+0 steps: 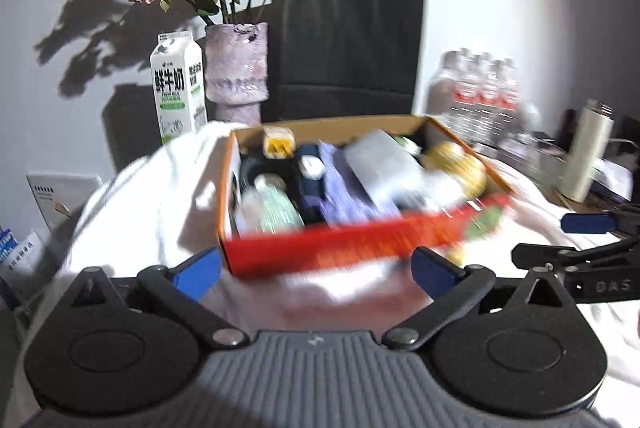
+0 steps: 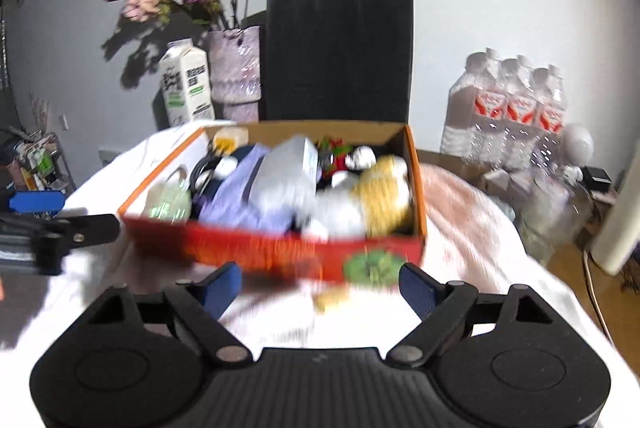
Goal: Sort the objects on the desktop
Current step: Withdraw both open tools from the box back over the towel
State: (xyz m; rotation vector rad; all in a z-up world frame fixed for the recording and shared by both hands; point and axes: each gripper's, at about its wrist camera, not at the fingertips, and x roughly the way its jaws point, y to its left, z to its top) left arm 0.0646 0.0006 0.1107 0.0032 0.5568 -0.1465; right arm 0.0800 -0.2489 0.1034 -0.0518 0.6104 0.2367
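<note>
An open cardboard box [image 1: 340, 248] with a red front wall [image 2: 260, 248] rests on a pale cloth, blurred in both views. Packed into it are a yellow-and-white plush toy [image 2: 384, 196], a purple cloth [image 2: 236, 196], a white packet [image 2: 288, 172], a green bottle [image 1: 276, 208] and a yellow plug [image 1: 278, 142]. My left gripper [image 1: 316, 268] hovers open just short of the box's front wall, holding nothing. My right gripper [image 2: 320, 286] is also open and empty in front of the box. A small, blurred yellowish thing [image 2: 332, 298] lies on the cloth below it.
Behind the box stand a milk carton [image 1: 178, 88], a purple vase of dried roses [image 1: 236, 72] and a black paper bag [image 2: 340, 48]. A pack of water bottles [image 2: 516, 108] sits at the back right, and a white flask [image 1: 588, 152] to its right.
</note>
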